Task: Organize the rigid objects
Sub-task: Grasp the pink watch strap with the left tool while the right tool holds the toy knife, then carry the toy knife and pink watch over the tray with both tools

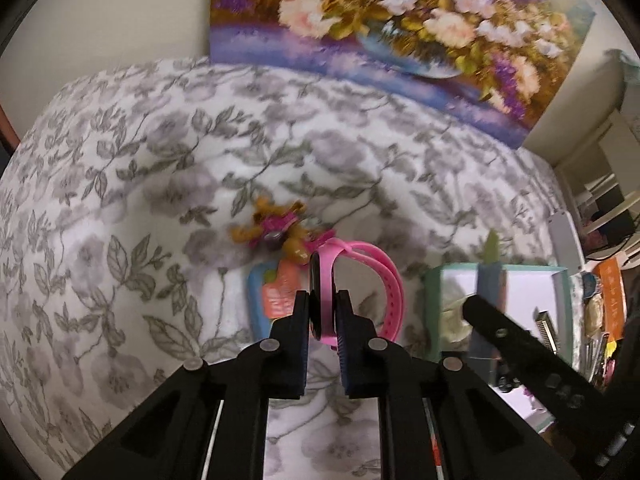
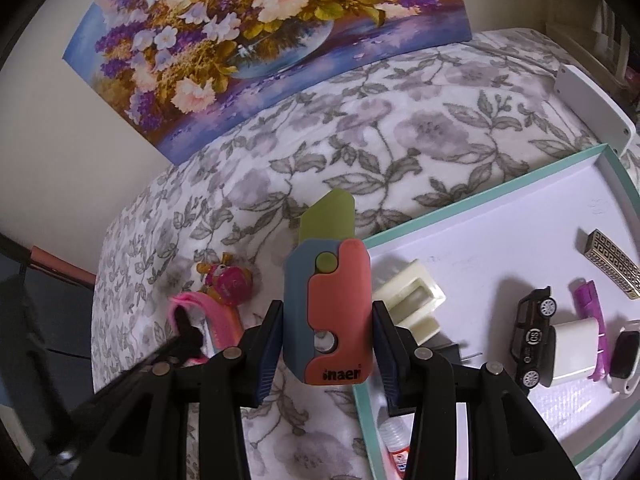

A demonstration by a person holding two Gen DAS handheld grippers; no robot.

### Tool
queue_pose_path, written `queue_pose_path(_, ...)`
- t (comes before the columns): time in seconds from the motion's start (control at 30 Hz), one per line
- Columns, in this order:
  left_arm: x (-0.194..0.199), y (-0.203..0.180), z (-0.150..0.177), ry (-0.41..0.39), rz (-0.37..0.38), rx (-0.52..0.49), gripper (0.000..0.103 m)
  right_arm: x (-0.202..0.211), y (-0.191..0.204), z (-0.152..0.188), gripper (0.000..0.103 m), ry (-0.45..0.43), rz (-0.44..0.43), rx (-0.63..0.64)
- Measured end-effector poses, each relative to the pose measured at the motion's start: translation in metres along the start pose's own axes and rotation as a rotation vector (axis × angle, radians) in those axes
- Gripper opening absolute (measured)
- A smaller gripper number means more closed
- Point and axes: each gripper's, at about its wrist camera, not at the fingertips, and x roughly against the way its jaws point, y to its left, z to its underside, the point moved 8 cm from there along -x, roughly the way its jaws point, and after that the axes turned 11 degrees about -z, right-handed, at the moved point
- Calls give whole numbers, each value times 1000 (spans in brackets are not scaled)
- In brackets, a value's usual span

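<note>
Black left gripper (image 1: 323,304) is clamped on the pink watch (image 1: 326,292), lifting it off the flowery blanket (image 1: 120,200). Right gripper (image 2: 325,322) squeezes the toy knife (image 2: 326,312) beside the white tray (image 2: 472,224), probably so both toys can go in there.

bed (image 1: 140,200) | on it: tray (image 2: 472,222), toy figure (image 1: 276,230), painting (image 2: 248,40)

Floral painting (image 2: 256,40), unframed, leaning on a cream wall (image 1: 120,12); bed cover (image 1: 160,168), white with grey flower-and-leaf print; white rail (image 2: 592,104) at the bed's far edge.
</note>
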Motion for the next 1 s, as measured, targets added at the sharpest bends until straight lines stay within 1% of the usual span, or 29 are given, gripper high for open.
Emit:
queue_pose_path(0.23, 13, -34, 2, -21, 47, -42, 13, 15, -22, -8, 45, -35, 19, -31)
queue_pose_path(0.43, 16, -78, 13, -16, 86, -110, 13, 34, -66, -16, 45, -72, 66, -108)
queue_pose_path(0.7, 16, -126, 30, -13, 90, -213, 13, 61, -121, -23, 45, -121, 132, -189)
queue_pose_path(0.83, 15, -145, 41, -4, 99, -258, 13, 69, -141, -23, 45, -125, 146, -229)
queue_pose_path(1.0, 11, -165, 52, 10, 94, -308, 13, 75, -157, -22, 45, -130, 174, -249)
